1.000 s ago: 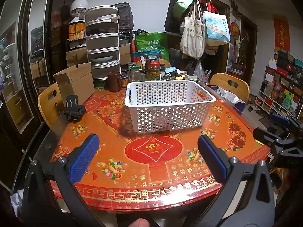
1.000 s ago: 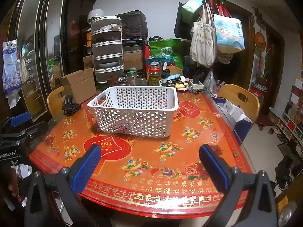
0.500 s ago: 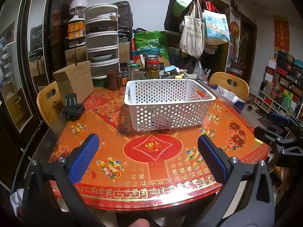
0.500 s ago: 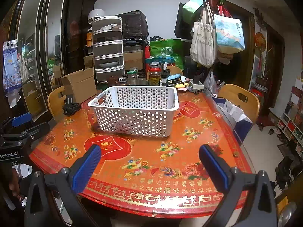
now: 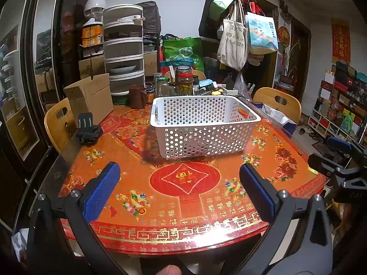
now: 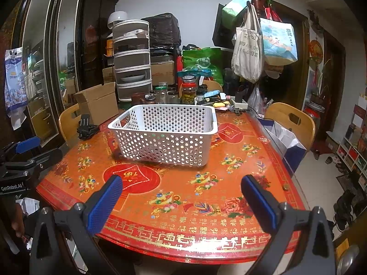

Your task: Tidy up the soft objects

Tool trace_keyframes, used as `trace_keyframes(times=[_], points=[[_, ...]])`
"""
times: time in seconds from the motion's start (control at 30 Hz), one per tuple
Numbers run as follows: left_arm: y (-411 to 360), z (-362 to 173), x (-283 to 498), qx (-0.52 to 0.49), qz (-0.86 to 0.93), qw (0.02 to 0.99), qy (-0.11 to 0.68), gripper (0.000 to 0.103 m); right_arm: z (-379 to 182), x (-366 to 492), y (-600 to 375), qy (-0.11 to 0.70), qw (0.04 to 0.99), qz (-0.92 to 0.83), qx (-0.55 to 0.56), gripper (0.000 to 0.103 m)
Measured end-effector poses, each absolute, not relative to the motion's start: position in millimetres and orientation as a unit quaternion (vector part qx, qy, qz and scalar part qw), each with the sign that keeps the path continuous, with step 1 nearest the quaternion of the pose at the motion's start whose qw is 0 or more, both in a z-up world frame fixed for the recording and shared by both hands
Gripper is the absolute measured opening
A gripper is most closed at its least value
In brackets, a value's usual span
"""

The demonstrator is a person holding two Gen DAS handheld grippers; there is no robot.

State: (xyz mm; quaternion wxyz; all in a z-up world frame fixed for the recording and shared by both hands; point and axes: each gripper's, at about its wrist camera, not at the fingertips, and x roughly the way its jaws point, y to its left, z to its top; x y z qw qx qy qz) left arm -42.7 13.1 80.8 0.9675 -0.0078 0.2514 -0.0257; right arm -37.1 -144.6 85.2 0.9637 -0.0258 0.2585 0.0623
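Observation:
A white perforated plastic basket [image 5: 204, 123] stands empty on the round red patterned table [image 5: 183, 197]; it also shows in the right wrist view [image 6: 165, 133]. My left gripper [image 5: 179, 181] is open and empty, held over the table's near edge, well short of the basket. My right gripper [image 6: 181, 192] is open and empty, also at the near edge, to the right of the left one. Each gripper shows at the edge of the other's view. No soft objects show on the table.
A black clamp-like holder [image 5: 88, 130] sits at the table's left. A cardboard box [image 5: 90, 98], a stacked drawer unit [image 5: 125, 52], jars [image 5: 185, 82] and clutter line the back. Wooden chairs [image 5: 278, 103] stand around. A coat rack with bags [image 5: 238, 39] is behind.
Both views have shifted only slightly; the grippers stay open and the basket has not moved.

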Motion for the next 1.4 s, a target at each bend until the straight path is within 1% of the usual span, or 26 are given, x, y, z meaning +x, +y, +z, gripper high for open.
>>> trace_keyframes(times=[1.13, 1.4], points=[[11.3, 78.8, -43.1, -0.009, -0.029, 0.967, 0.254, 0.103, 82.9, -38.2, -143.0, 0.260, 0.963, 0.063, -0.025, 0.103], [6.2, 70.6, -47.6, -0.010, -0.034, 0.967, 0.253, 0.103, 81.5, -39.3, -142.1, 0.261, 0.963, 0.063, -0.023, 0.103]])
